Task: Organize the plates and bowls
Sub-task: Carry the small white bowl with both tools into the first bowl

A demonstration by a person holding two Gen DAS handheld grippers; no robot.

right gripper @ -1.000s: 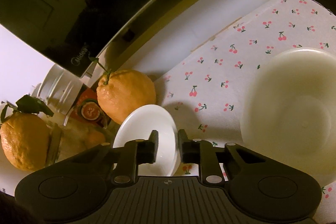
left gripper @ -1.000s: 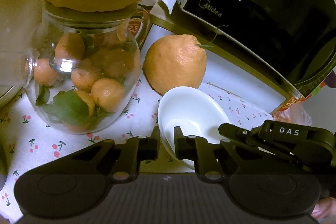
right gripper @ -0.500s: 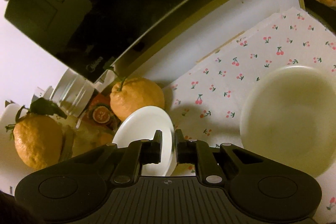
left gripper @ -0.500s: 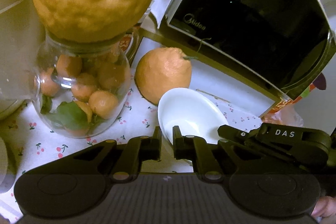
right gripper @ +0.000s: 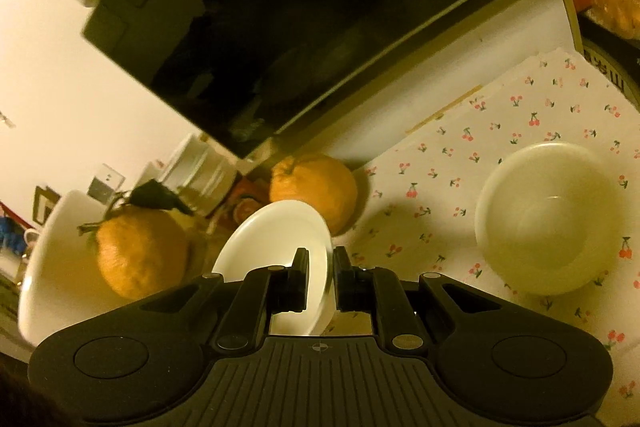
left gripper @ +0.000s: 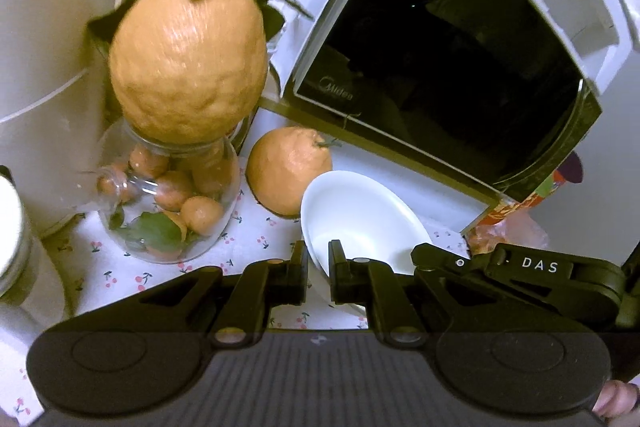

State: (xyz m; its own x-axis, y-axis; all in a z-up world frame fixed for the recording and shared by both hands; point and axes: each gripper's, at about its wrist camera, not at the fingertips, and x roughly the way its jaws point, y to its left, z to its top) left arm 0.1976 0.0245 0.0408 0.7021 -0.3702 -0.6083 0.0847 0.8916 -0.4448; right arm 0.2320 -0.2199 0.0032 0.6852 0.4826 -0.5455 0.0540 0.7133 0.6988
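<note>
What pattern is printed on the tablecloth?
Small red cherries on white tablecloth, clearest in the right wrist view.

A home kitchen corner. Ahead of the left tool (left gripper: 318,267) a Midea microwave (left gripper: 440,67) stands on a surface covered by a cherry-print cloth (left gripper: 256,239). Ahead and to the left of that tool a glass jar (left gripper: 168,203) of small oranges carries a large citrus fruit (left gripper: 188,63); another orange (left gripper: 288,167) lies straight ahead. A white bowl (right gripper: 548,219) sits ahead and right of the right tool (right gripper: 320,271).
</note>
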